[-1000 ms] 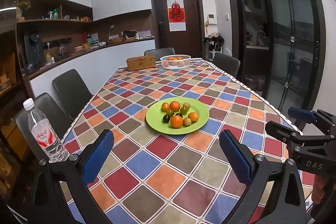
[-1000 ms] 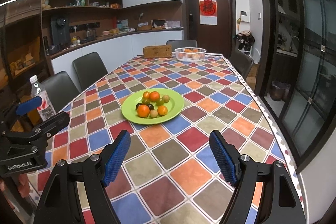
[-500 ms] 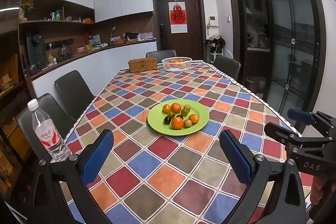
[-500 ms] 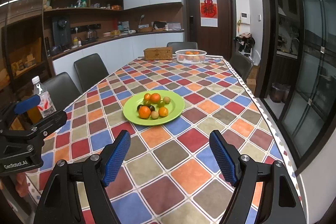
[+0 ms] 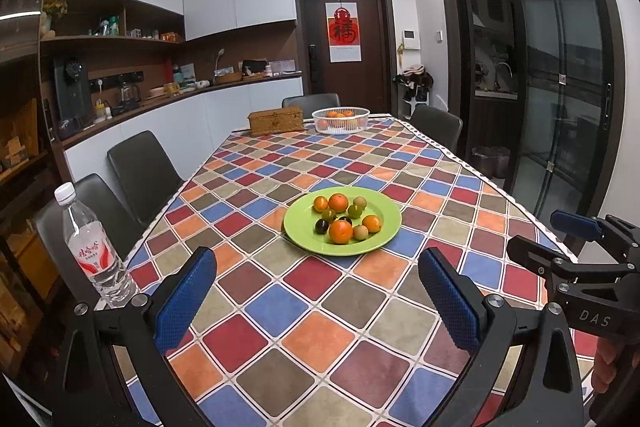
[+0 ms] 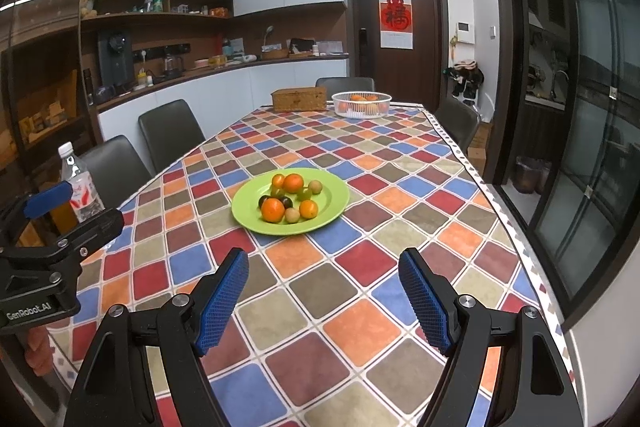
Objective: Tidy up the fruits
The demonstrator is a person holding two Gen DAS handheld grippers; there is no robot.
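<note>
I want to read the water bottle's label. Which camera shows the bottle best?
The left wrist view: the water bottle stands whole and unblocked at the table edge. In the right wrist view it looks smaller, its lower part hidden behind the left gripper.

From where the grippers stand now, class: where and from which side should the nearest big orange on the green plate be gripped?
Grip the nearest big orange across its widest middle, coming down from above and the near side. It is round, sits at the near edge of the pile on the green plate, and smaller fruit crowd it behind and right. The right gripper is open, likely wide enough.
</note>
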